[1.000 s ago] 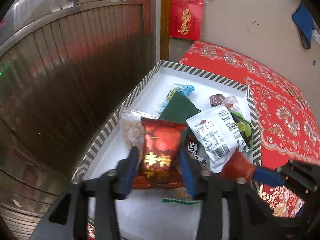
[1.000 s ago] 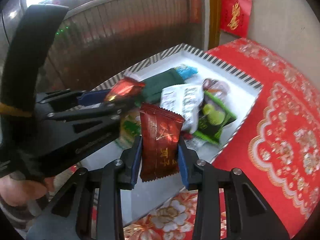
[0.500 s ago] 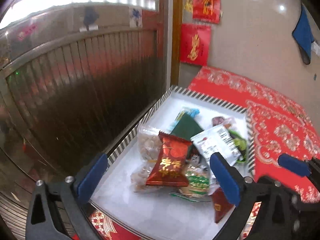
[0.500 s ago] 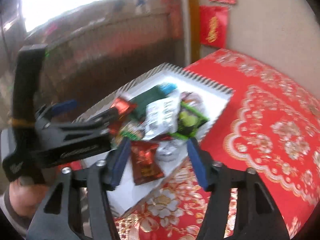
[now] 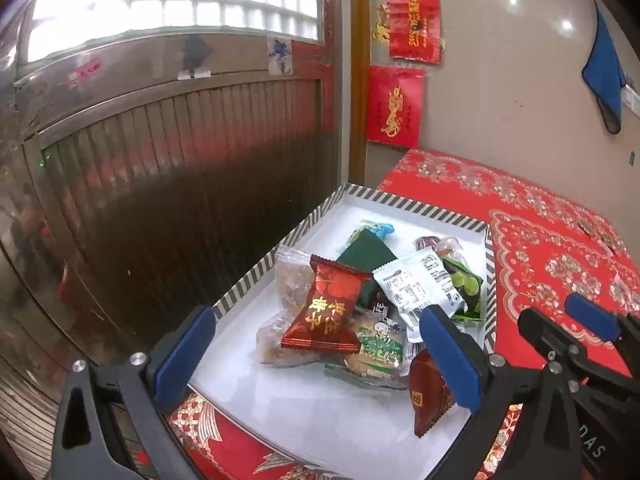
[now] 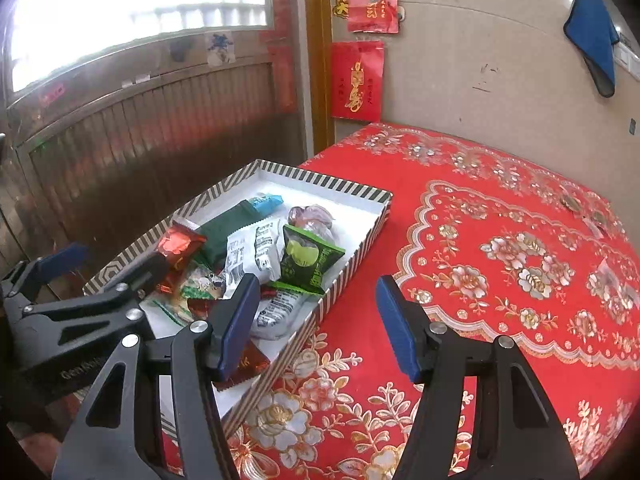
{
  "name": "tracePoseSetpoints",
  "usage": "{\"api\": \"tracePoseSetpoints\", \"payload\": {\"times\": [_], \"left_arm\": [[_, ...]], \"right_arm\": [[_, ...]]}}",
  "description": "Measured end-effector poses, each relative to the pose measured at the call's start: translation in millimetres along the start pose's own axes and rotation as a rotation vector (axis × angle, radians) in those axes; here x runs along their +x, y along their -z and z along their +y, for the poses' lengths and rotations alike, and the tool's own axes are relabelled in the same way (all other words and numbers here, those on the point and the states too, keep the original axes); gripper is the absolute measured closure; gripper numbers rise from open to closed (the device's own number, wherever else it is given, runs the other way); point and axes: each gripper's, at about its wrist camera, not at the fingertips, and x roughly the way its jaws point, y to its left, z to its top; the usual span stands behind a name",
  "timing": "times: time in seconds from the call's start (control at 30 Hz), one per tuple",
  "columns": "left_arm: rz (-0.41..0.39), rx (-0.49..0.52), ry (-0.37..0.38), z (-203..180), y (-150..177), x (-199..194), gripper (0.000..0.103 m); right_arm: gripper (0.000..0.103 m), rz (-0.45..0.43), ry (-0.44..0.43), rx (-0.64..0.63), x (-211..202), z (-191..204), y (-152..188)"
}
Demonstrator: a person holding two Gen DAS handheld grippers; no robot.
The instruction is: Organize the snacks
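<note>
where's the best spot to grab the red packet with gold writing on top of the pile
Judging by its pose, take the red packet with gold writing by its raised crimped top edge, coming from above. It lies tilted on the other snacks in the striped tray, so that end is free, while its lower edge rests against neighbouring packets.

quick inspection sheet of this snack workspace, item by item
surface: red floral tablecloth, bare to the right of the tray
job's things: striped tray at the cloth's left edge, holding loose snack packets; red packet with gold lettering on top of the pile, green packet on the right
clutter: nothing seen
grippers: left gripper open over the tray; right gripper open, empty, over the tray's edge
cables: nothing seen
surroundings: ribbed metal door, red wall hangings, blue cloth
</note>
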Motion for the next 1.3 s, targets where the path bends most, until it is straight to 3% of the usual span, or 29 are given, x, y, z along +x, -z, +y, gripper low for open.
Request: {"api": "tracePoseSetpoints", "payload": {"times": [0.1, 0.27, 0.63, 1.3], "left_arm": [[-0.003, -0.023, 0.029, 3.9, 1.1, -1.9, 0.000], [-0.003, 0.014, -0.038, -1.2, 4.0, -1.4, 0.000], [0.019, -0.009, 0.021, 5.0, 7.1, 4.3, 0.000], [-0.038, 0.029, 0.012, -4.8, 4.4, -5.9, 0.000]], "right_arm": [[0.042, -0.005, -0.002, 0.011, -1.3, -1.6, 2.0], [0.042, -0.011, -0.003, 0.012, -2.0, -2.6, 3.2], [0.042, 0.002, -0.019, 0.020, 3.0, -3.0, 4.4], [0.042, 0.014, -0.021, 0.030, 8.8, -4.7, 4.8]]}}
